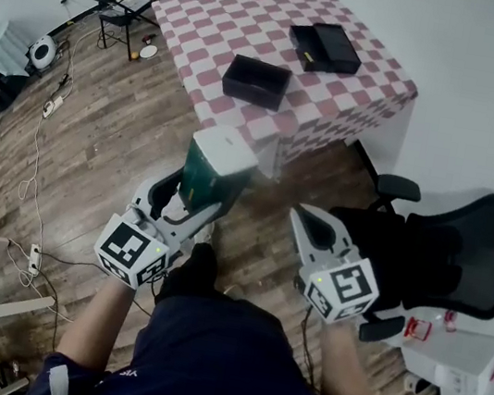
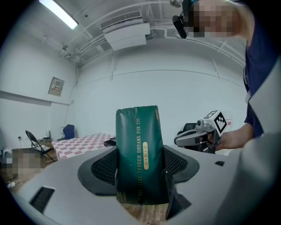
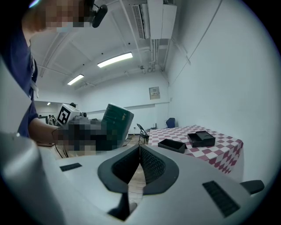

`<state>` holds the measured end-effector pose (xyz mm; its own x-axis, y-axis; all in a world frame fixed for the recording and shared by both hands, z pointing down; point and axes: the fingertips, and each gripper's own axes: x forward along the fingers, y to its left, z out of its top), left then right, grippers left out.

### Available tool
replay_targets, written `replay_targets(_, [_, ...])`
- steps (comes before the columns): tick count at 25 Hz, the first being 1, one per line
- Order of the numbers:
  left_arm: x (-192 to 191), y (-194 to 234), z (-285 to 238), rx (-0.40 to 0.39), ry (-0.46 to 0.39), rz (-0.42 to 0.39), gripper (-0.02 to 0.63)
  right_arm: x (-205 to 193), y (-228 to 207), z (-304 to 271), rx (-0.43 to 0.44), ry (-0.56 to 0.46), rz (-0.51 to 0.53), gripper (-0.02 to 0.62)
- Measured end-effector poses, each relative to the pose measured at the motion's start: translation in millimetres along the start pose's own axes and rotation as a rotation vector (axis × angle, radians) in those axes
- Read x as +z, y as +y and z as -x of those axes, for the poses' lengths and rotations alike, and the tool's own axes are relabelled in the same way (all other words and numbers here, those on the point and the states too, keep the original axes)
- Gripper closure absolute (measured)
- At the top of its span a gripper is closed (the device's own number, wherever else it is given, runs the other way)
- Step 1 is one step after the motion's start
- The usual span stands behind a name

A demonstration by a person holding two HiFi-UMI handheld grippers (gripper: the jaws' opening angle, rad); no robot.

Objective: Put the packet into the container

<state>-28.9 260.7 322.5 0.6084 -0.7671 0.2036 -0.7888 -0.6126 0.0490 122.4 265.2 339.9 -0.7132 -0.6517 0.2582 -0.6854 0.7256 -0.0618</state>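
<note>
A dark green packet (image 1: 217,166) with a pale top stands upright in my left gripper (image 1: 205,196), which is shut on it above the wooden floor. In the left gripper view the packet (image 2: 139,154) fills the gap between the jaws. An open black container (image 1: 256,81) sits on the near part of the checkered table (image 1: 338,104), well ahead of both grippers. A second black box (image 1: 324,47) with its lid beside it lies farther back. My right gripper (image 1: 310,226) is shut on nothing, its jaws meeting at the tips (image 3: 139,151); from there the container (image 3: 174,145) shows to the right.
A black office chair (image 1: 463,252) stands close on the right, with white boxes (image 1: 474,356) behind it. A folding chair (image 1: 119,11) and cables (image 1: 52,103) lie on the floor to the left. The table's near edge is ahead of me.
</note>
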Motion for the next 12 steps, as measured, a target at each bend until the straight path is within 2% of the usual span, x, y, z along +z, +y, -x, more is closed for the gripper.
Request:
replay_targets(6, [-3.0,47.3,-37.3,-0.016,0.014,0.016,0.264,1.8,-31.3,-48.5,-0.011,0.03,-0.015,0.577])
replay_targets(12, [-4.9,114.2,-83.8,-0.051,0.04,0.022,0.264,10.0,-60.7,-123.9,-0.022,0.061,-0.039,0.577])
